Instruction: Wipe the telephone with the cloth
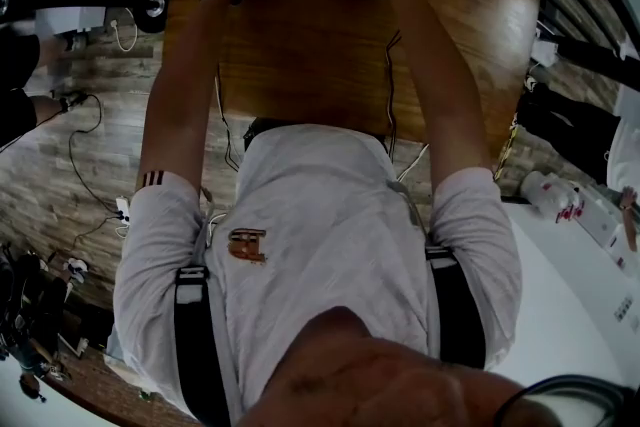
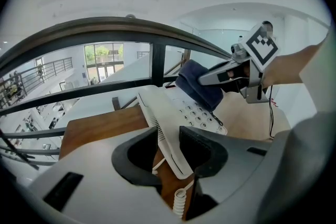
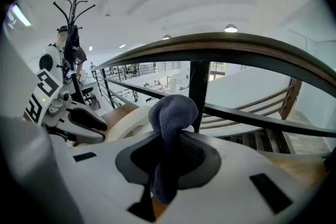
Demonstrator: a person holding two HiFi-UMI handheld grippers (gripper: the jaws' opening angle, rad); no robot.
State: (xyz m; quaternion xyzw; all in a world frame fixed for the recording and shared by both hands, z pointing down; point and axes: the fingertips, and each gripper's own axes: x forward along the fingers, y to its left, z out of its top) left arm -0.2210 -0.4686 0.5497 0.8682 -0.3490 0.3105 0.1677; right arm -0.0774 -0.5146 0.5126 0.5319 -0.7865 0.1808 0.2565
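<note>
Between the fingers of the left gripper (image 2: 169, 140), the phone (image 2: 181, 107) is pinched tight by its handset edge. The right gripper (image 3: 167, 157) is clamped on the cloth (image 3: 170, 113), which is bunched against the phone just past its fingertips.

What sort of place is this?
Probably an office's upper level: a dark railing overlooks a bright open hall, with a coat stand, a telephone and a wooden table.

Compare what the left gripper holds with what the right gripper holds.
The left gripper clamps a rigid white telephone by its handset; the right gripper pinches a soft dark blue cloth. The telephone is long and flat; the cloth is bunched. Both grippers are shut.
</note>
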